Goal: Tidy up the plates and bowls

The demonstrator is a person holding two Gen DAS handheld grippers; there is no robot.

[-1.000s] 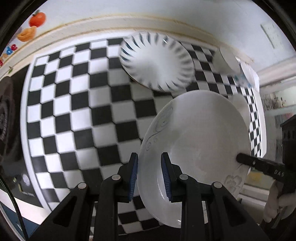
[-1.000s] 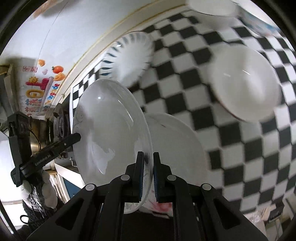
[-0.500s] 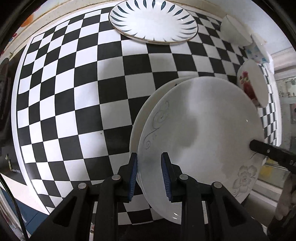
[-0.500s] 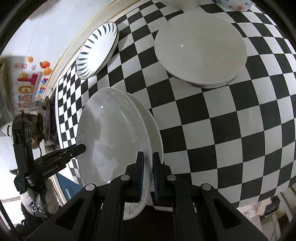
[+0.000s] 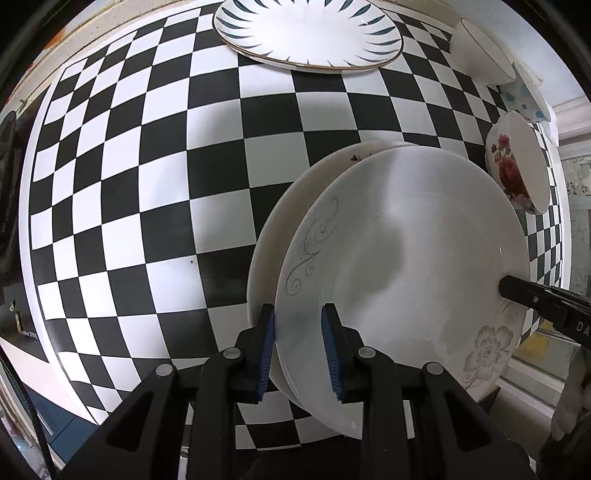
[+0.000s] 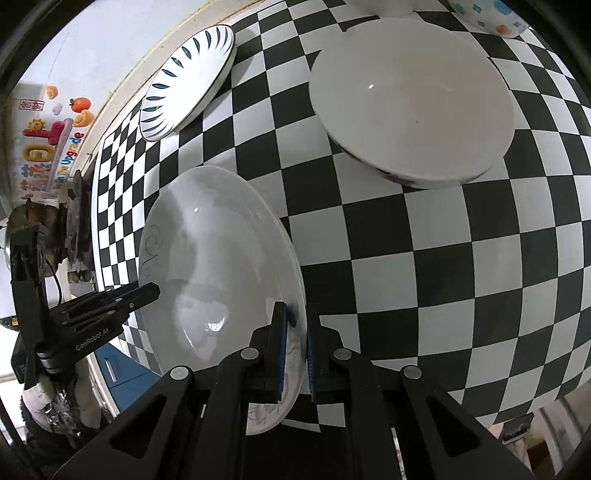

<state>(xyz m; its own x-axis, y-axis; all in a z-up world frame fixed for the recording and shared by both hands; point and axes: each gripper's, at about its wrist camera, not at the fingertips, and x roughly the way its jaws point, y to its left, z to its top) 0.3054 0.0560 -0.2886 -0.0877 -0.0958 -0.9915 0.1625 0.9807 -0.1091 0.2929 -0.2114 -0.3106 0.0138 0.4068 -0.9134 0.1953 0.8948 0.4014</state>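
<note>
Plate with a grey scroll pattern sits between both tools, tilted above the checkered table. Left gripper has its blue pads on each side of the near rim, but the gap between them is rather wide, so I cannot tell if it really presses the plate. Right gripper is closed narrow on the opposite rim, near the flower print, and holds the plate. Directly under this plate lies a second white plate, its edge showing to the left of the left gripper's fingers. Far ahead of the left gripper is a plate with dark blue strokes. Ahead of the right gripper stands a wide white bowl; seen from the left gripper, this rose-painted bowl is to the right.
</note>
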